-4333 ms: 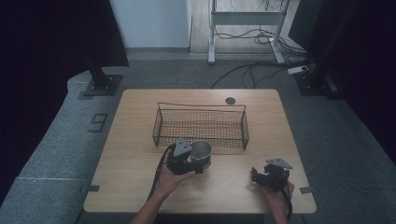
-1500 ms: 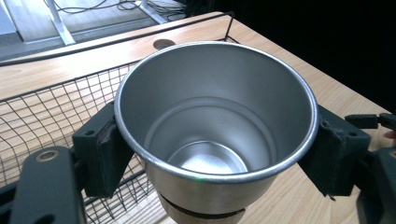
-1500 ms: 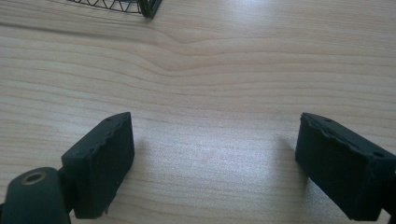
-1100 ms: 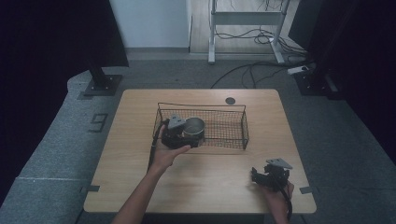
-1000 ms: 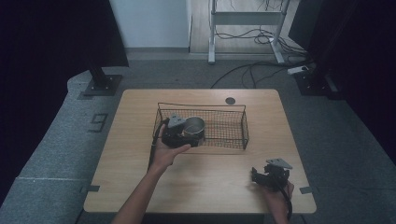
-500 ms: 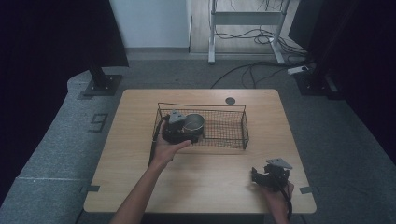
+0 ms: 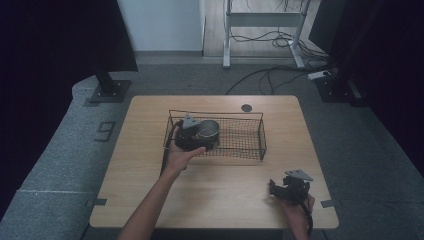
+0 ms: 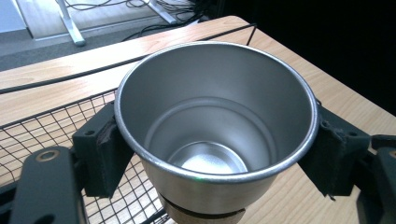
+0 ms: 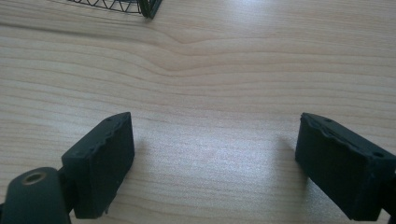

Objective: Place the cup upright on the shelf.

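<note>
Fingers [image 8: 105, 149] of left gripper [image 7: 192, 136] clamp steel cup [image 8: 217, 121] over basket [image 7: 250, 150].

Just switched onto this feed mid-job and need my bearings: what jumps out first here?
The shiny steel cup stands out, upright and empty, clamped between the jaws of the left gripper over the left end of the black wire basket on the wooden table. The right gripper sits near the table's front right corner, jaws wide open over bare wood.
</note>
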A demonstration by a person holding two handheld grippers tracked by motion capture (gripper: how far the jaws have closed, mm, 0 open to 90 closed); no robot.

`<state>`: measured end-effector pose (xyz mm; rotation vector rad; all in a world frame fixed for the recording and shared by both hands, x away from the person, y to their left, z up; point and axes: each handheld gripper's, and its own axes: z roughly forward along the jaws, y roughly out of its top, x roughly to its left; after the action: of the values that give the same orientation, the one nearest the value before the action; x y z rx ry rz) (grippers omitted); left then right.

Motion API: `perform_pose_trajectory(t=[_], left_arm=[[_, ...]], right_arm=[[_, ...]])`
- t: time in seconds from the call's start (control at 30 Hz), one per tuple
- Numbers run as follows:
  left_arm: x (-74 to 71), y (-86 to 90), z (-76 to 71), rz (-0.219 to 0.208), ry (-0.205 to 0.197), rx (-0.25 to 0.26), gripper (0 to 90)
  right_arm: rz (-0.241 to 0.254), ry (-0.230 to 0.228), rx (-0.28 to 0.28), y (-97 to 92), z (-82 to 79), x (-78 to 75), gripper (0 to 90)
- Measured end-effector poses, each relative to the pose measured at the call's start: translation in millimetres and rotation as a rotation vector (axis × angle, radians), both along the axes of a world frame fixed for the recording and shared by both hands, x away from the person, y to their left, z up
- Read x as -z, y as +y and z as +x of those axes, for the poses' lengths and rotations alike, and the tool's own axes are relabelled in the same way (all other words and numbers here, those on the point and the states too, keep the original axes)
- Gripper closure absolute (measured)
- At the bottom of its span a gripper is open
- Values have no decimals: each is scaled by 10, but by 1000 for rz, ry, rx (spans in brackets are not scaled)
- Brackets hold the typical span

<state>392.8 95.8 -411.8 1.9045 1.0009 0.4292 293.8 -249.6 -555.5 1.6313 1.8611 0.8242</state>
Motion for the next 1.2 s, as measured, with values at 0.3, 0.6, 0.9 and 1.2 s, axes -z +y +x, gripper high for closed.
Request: perform_pose_trajectory(t=[0.3, 0.6, 0.9, 1.2], left_arm=[[20, -24, 81, 2, 7, -6, 193], [40, -43, 142, 6, 10, -17, 193], [52, -74, 208, 11, 7, -17, 192], [60, -61, 280, 27, 16, -31, 193]], right_arm=[[1, -1, 1, 1, 0, 1, 115], [2, 0, 1, 1, 0, 0, 115], [2, 1, 1, 0, 0, 0, 115], [2, 1, 1, 1, -1, 0, 115]])
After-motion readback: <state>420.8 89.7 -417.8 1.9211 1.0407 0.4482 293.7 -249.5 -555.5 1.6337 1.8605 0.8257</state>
